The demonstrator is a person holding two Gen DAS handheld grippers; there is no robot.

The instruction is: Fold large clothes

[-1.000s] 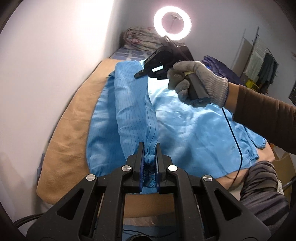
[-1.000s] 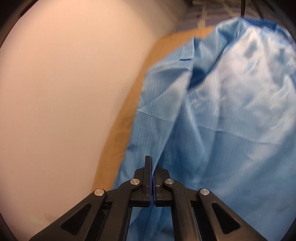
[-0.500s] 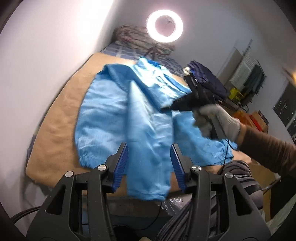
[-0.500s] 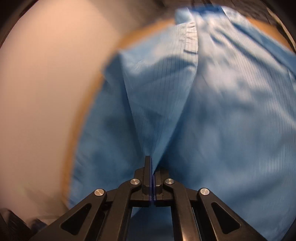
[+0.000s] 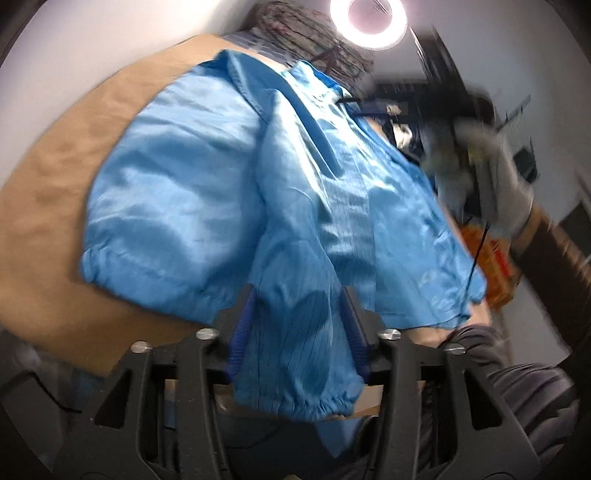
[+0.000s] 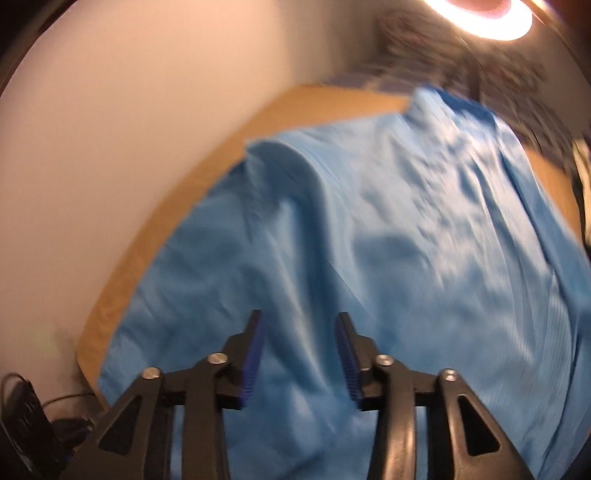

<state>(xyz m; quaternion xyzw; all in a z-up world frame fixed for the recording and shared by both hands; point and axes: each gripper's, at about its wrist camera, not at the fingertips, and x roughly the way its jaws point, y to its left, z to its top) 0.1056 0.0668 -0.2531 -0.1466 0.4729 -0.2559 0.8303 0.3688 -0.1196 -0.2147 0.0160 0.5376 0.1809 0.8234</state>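
A tan-covered bed [image 5: 55,192] fills the left and middle of the left wrist view. A blue garment [image 5: 207,192] lies spread directly on it, one sleeve cuff [image 5: 295,400] overhanging the bed's near edge at lower centre.

The left wrist view looks forward and down along the left tool [image 5: 297,328], close over the near cuff of the blue garment [image 5: 207,177] on the tan-covered bed [image 5: 48,192], facing the ring light [image 5: 369,22]. The right wrist view looks more steeply down past the right tool [image 6: 300,354], close above the garment [image 6: 424,240]. Both views share the garment, bed edge [image 6: 122,280], wall and ring light [image 6: 487,18]
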